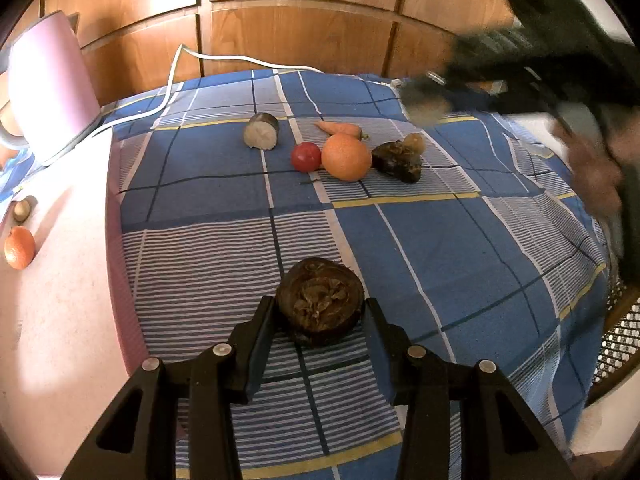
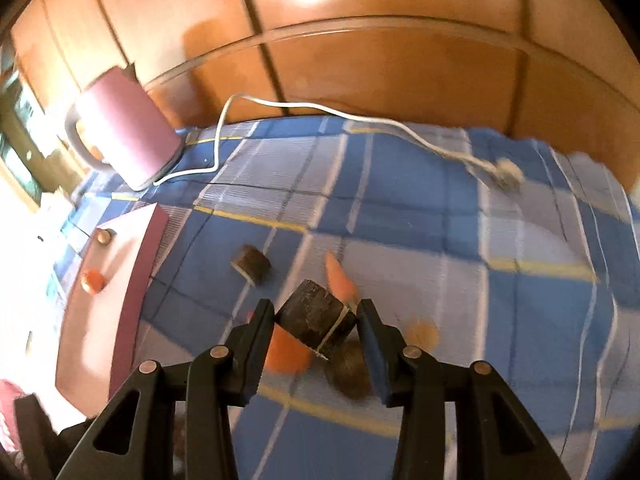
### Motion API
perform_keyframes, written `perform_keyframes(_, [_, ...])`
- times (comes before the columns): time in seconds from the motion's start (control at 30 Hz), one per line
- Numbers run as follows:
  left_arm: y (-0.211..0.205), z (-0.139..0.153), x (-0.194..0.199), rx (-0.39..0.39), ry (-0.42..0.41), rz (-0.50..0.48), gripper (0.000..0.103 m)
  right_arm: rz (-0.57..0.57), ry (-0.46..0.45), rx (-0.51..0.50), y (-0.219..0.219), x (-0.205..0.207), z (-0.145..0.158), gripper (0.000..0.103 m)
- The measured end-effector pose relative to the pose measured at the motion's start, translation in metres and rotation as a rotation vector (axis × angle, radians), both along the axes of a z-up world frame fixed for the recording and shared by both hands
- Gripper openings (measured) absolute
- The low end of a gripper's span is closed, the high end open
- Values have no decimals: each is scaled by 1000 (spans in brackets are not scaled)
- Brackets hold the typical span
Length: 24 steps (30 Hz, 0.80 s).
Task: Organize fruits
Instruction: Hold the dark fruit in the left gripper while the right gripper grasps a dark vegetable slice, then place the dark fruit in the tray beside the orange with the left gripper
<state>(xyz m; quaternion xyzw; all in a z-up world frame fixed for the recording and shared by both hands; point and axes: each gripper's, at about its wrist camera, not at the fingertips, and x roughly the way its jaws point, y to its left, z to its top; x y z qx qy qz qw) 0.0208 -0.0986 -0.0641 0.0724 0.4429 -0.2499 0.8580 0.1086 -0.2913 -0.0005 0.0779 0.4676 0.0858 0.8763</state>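
Observation:
My left gripper (image 1: 320,306) is shut on a dark brown, wrinkled round fruit (image 1: 320,300), low over the blue checked cloth (image 1: 208,184). Further back lie an eggplant chunk (image 1: 262,131), a carrot (image 1: 340,129), a tomato (image 1: 306,157), an orange (image 1: 346,157) and a dark lump (image 1: 397,161). My right gripper (image 2: 318,320) is shut on a dark-skinned chunk (image 2: 318,322) with a pale cut edge, held above the orange (image 2: 288,356) and the carrot (image 2: 340,276). From the left wrist view it shows as a blur (image 1: 428,96) at the upper right.
A pink board (image 1: 60,280) lies left of the cloth with a tangerine (image 1: 19,247) and a small round thing (image 1: 22,209) on it. A pink kettle (image 1: 52,88) stands at the back left, its white cable (image 1: 224,58) trailing across. Wooden panels (image 1: 300,32) close the back.

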Motion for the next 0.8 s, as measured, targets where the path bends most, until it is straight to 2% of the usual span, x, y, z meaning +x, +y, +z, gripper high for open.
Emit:
perform_keyframes(0.2, [-1,2,2,4,11,2,44,-56,59,17,-26,-53,-21,43])
perform_keyframes(0.4, [6,12,4,-35,30,17,43,-105,101,27,-36,-75,-45,43])
perform_keyframes(0.63, [33,59,4,-185,17,64,43,-109,105,21,-33,-77,-56,43])
perform_keyframes(0.73, [65,79,18,-267,26,145,43,-109,101,18,-33,-78,-56,43])
perform_keyframes(0.8, [84,87,27,-295,23,195,43,-109,97,13,-33,-79,-56,43])
